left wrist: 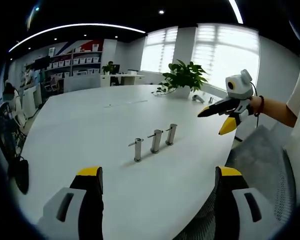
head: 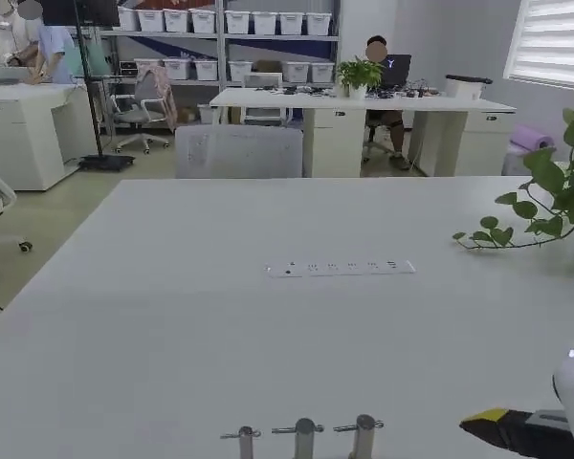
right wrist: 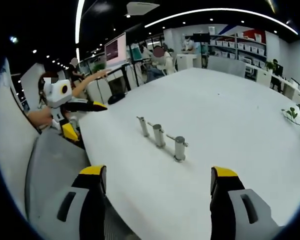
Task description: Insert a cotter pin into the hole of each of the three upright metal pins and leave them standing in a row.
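Observation:
Three upright metal pins (head: 247, 442) (head: 304, 437) (head: 364, 433) stand in a row near the front edge of the white table (head: 268, 335). A thin cotter pin crosses the top of each one. In the left gripper view the row (left wrist: 155, 141) stands well ahead of my left gripper (left wrist: 158, 174), which is open and empty. The right gripper view shows the same row (right wrist: 159, 135) ahead of my right gripper (right wrist: 157, 174), also open and empty. The right gripper (head: 502, 427) hangs to the right of the pins, and the left gripper (right wrist: 72, 106) is held off the table's edge.
A white power strip (head: 340, 269) lies flat mid-table. A leafy plant (head: 550, 196) reaches in from the right edge. A grey chair (head: 239, 151) stands at the far side, another grey chair (left wrist: 262, 155) close to me. People sit at desks further back.

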### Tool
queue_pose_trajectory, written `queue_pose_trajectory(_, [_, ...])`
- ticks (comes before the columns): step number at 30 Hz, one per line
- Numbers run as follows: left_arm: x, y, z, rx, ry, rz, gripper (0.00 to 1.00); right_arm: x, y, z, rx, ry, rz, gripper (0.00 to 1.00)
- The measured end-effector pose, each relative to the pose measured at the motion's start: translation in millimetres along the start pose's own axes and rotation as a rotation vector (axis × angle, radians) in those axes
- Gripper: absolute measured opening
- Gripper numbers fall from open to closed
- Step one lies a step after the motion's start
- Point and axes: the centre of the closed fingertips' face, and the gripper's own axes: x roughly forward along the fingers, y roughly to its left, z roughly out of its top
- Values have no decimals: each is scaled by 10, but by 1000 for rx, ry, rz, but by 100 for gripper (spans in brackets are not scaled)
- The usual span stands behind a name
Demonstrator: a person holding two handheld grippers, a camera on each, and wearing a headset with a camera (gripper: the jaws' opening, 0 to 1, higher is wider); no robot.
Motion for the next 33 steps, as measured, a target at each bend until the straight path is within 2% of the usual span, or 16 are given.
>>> queue_pose_trajectory(7, [-30, 23, -2, -11, -1, 13, 97, -21, 41, -36, 24, -33, -5, 98])
queue_pose_trajectory(11, [-38, -3, -19, 0, 4, 7, 99, -26, 48, -38, 29, -45, -12, 100])
queue_pose_trajectory(33, [-68, 4, -43, -7, 7, 21, 99, -25, 79, -82, 38, -50, -18, 99])
